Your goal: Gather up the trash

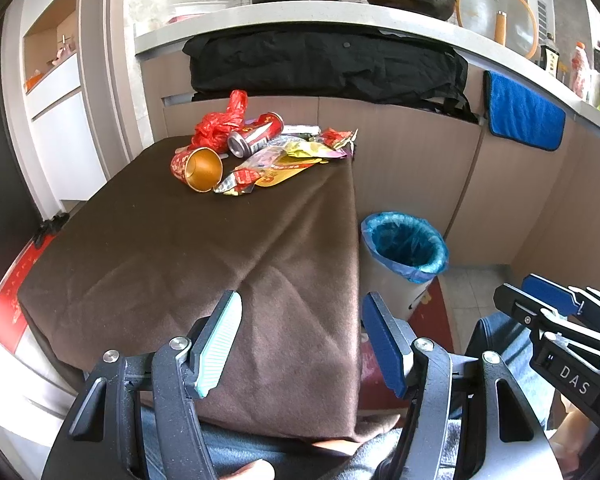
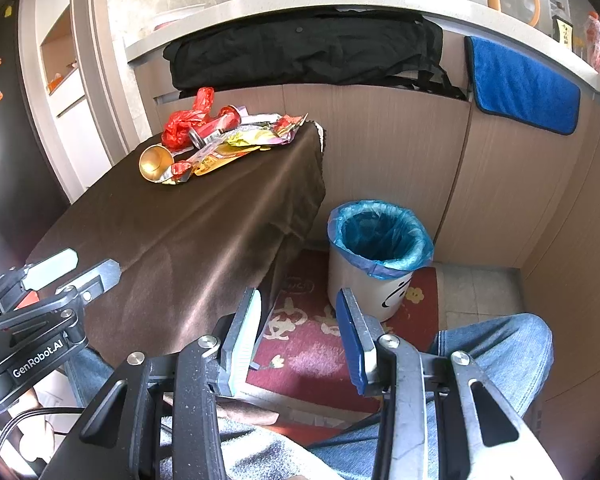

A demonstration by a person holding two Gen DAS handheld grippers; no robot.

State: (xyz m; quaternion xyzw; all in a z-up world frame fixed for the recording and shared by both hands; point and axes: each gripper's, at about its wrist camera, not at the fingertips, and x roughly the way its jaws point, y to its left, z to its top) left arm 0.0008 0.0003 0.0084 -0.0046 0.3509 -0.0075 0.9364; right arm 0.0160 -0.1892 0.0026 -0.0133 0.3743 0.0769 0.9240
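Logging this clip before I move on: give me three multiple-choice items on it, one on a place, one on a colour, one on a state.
1. Where does the trash pile lie?
A. at the table's far end
B. on the floor rug
C. inside the bin

2. What colour is the liner of the bin?
A. black
B. blue
C. white

3. How does the left tool stand?
A. shut on the can
B. shut on a wrapper
C. open, holding nothing

Answers:
1 A, the cup, can and wrappers sit on the brown cloth near the counter.
2 B, a blue bag folds over the white bin's rim.
3 C, its fingers stand apart with only cloth beyond.
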